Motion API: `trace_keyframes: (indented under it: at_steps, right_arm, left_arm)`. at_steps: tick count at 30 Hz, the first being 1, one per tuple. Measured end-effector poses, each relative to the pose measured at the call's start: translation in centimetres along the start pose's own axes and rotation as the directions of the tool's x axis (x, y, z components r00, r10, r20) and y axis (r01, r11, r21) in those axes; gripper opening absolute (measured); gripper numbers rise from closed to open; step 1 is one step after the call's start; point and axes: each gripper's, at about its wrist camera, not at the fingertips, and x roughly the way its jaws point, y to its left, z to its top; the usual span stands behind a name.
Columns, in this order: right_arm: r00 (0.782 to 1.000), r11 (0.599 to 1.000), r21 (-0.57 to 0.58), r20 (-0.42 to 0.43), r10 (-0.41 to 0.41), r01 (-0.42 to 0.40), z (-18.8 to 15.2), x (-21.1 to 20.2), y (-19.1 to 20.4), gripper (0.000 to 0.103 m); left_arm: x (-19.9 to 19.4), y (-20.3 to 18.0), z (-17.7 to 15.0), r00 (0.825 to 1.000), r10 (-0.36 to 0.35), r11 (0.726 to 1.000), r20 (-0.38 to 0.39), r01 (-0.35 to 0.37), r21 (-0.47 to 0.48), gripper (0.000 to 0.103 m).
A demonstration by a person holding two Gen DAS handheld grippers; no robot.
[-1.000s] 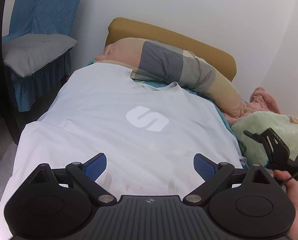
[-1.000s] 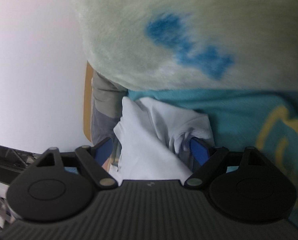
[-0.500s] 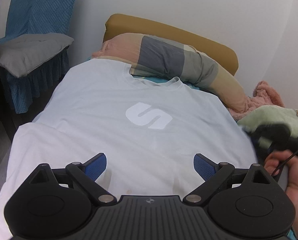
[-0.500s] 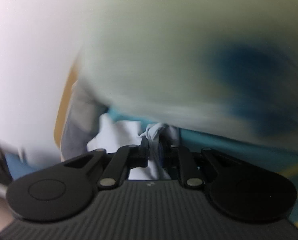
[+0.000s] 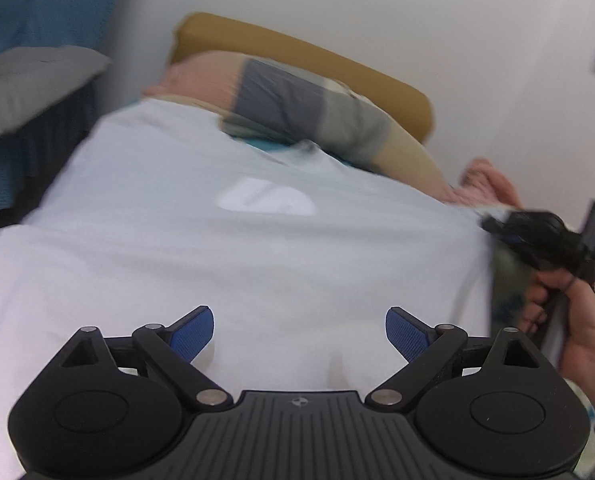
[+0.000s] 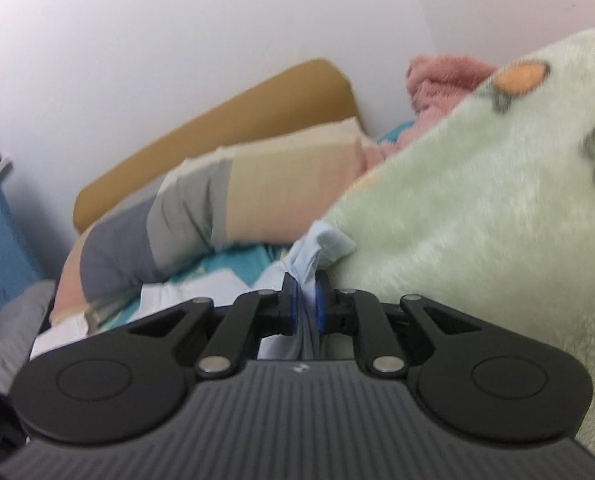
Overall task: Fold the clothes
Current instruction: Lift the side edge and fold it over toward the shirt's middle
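Left wrist view: pale blue T-shirt [image 5: 225, 248] spread flat, front up, across the bed, filling the centre and left of the frame. White logo at its chest, collar toward the upper centre. Striped long pillow [image 5: 309, 112] lies across the top of the shirt, just past the collar, against a mustard headboard [image 5: 337, 64]. Grey cushion [image 5: 29, 84] on blue-covered furniture, upper left.

Left gripper [image 5: 299, 332], bottom centre: jaws spread wide, released, nothing between the blue pads [image 5: 191, 334]; shirt hem lies below and beyond them.

Right edge of the same frame: right gripper [image 5: 497, 224], blurred, held by a hand [image 5: 561, 312], at the shirt's right side where the cloth rises toward it.

Right wrist view: right gripper [image 6: 303, 304] jaws clenched on a bunched fold of the T-shirt [image 6: 309, 256], sleeve region by the look; cloth puckers out above the pads [image 6: 292, 300] and hangs down between them. Green fleece blanket [image 6: 477, 208] with an orange motif fills the right half, touching the gathered cloth. Pink fluffy item [image 6: 441, 80] behind the blanket, upper right. Pillow [image 6: 233, 200] and headboard [image 6: 217, 128] slant across the centre left. Teal bedsheet [image 6: 225, 264] shows below the pillow.
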Motion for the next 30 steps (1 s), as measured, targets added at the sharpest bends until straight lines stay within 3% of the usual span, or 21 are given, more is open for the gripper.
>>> trace_keyframes:
  at_steps: [3, 5, 7, 10, 14, 20, 23, 27, 30]
  right_arm:
    - [0.999, 0.998, -0.064, -0.049, 0.016, -0.019, -0.2, -1.3, 0.3, 0.042]
    - [0.996, 0.996, -0.076, -0.082, 0.030, -0.036, -0.1, -2.9, 0.8, 0.069]
    - [0.993, 0.996, -0.074, -0.106, 0.044, -0.052, -0.1, -5.1, 1.1, 0.077]
    - [0.990, 0.998, -0.018, -0.128, 0.063, -0.065, -0.5, -9.3, 1.1, 0.077]
    - [0.989, 0.995, 0.084, -0.135, 0.067, -0.055, -1.4, -15.0, 0.1, 0.077]
    - [0.990, 0.970, 0.230, -0.095, 0.101, -0.077, -2.9, -20.3, -1.9, 0.077]
    - [0.991, 0.948, 0.307, -0.072, 0.117, -0.089, -3.3, -21.5, -3.0, 0.079]
    - [0.989, 0.941, 0.326, -0.082, 0.124, -0.091, -3.4, -21.4, -3.4, 0.079]
    - [0.985, 0.941, 0.318, -0.092, 0.149, -0.113, -3.5, -21.1, -3.2, 0.079]
  left_arm:
    - [0.3, -1.4, -0.7, 0.998, -0.055, 0.997, -0.032, 0.057, 0.048, 0.092]
    - [0.4, -2.4, -1.2, 0.995, -0.087, 0.993, -0.051, 0.090, 0.075, 0.092]
    - [0.2, -3.2, -2.0, 0.990, -0.117, 0.988, -0.078, 0.124, 0.088, 0.091]
    - [0.0, -4.5, -3.4, 0.976, -0.165, 0.978, -0.144, 0.180, 0.101, 0.087]
    - [-0.6, -6.0, -6.3, 0.932, -0.239, 0.959, -0.273, 0.271, 0.086, 0.077]
    - [-0.4, -7.1, -10.3, 0.875, -0.227, 0.961, -0.428, 0.272, 0.047, 0.062]
    - [-0.1, -7.5, -11.1, 0.855, -0.228, 0.960, -0.467, 0.277, 0.038, 0.050]
    - [0.0, -8.6, -12.0, 0.826, -0.242, 0.953, -0.509, 0.301, 0.034, 0.032]
    - [-0.1, -10.0, -12.6, 0.824, -0.224, 0.947, -0.521, 0.310, 0.084, 0.016]
